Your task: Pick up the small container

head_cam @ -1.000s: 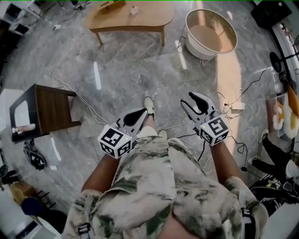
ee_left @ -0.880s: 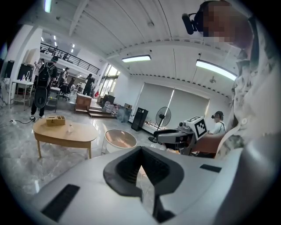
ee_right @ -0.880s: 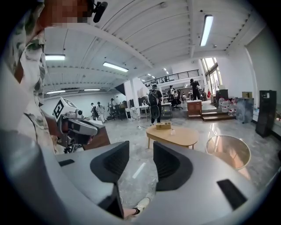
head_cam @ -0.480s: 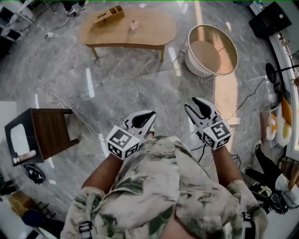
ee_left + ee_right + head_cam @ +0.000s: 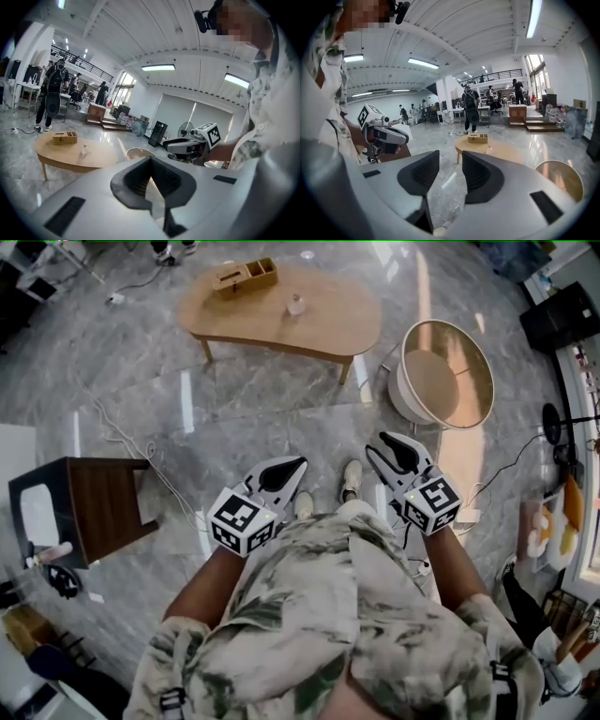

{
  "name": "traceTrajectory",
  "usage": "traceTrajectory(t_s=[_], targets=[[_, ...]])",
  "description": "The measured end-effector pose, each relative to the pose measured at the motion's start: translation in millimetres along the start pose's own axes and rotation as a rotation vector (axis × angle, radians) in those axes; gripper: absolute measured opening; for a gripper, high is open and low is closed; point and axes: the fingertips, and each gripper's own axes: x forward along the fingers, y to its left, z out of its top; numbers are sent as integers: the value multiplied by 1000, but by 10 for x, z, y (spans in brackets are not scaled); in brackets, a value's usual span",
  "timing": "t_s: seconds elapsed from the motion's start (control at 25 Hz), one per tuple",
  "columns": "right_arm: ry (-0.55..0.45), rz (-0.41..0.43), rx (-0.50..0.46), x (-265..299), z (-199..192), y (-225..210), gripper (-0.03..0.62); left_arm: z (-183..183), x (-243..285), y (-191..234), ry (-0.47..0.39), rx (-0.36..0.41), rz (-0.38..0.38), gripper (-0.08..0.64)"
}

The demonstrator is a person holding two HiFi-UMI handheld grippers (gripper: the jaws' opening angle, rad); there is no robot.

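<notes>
I am looking down over a camouflage shirt (image 5: 309,615) at both grippers, held out in front of the body above the grey marble floor (image 5: 244,418). The left gripper (image 5: 298,464) is sitting at 7 o'clock of the picture's centre with its jaws clenched, tips meeting and nothing gripped between them. The right gripper (image 5: 384,446) is sitting at 4 o'clock with its jaws parted. They have just been closing a little, and only bare floor is showing through the gap.

The small container (image 5: 295,305) is standing upright on the oval wooden table (image 5: 337,324) at 12 o'clock, well apart from both grippers and touched by neither. A wooden organiser box (image 5: 244,276) is lying at 10 o'clock from it on the same tabletop. In the right gripper view I am seeing the container (image 5: 489,149) just past the right jaw, at 1 o'clock.

A round white tub (image 5: 405,395) with a golden inside is standing on the floor at 2 o'clock, just beside the table's right end. A dark side table (image 5: 103,493) is at 9 o'clock. Thin cables (image 5: 141,451) are trailing over the floor between it and the left gripper.
</notes>
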Motion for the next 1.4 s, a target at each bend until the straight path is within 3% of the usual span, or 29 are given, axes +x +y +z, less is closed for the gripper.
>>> traceTrajectory(t_s=[0.16, 0.64, 0.96, 1.4], targets=[[0, 44, -22, 268, 135, -303, 170, 94, 226, 247, 4, 2, 48, 21], [37, 226, -67, 1356, 614, -1927, 170, 936, 1567, 1200, 24, -15, 210, 21], [73, 319, -107, 2137, 668, -2860, 170, 1285, 2343, 1822, 25, -36, 289, 21], [101, 336, -84, 2818, 677, -3353, 170, 1485, 2757, 2164, 33, -65, 291, 21]])
